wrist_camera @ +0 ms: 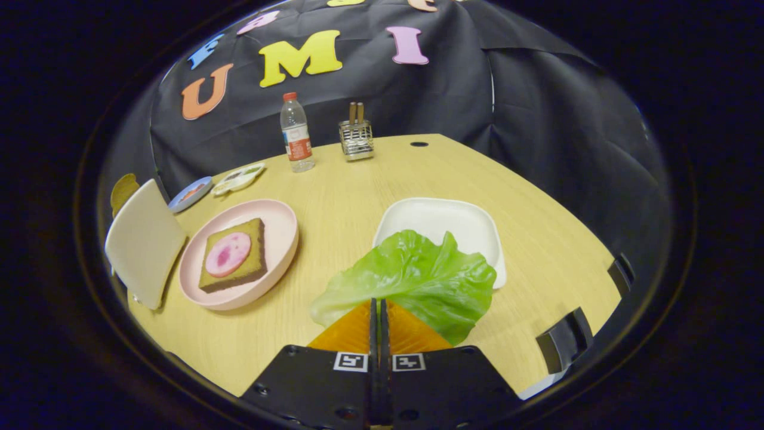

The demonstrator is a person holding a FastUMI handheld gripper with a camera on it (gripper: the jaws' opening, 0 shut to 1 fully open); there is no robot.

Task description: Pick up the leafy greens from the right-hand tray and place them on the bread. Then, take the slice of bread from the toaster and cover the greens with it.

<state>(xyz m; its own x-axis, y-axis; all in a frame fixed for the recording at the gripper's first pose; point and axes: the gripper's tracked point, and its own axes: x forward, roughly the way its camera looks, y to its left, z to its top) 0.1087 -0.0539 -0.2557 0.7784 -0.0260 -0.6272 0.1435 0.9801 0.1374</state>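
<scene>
Gripper view: my claw [379, 307] is clamped on the lettuce leaf [418, 280], lifted off the white tray [471, 224]. Next I carry it left, over the bread slice [234, 255] on the pink plate [280, 221].

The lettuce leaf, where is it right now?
In the gripper view, the lettuce leaf is pinched between the shut fingers of the gripper, lifted in front of the white tray, right of the pink plate.

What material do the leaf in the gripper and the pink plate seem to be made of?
The leaf, pinched in the shut gripper, looks like glossy plastic: it shines and keeps its shape stiffly. The pink plate looks like matte plastic, perhaps melamine, judging by its even, dull surface.
</scene>
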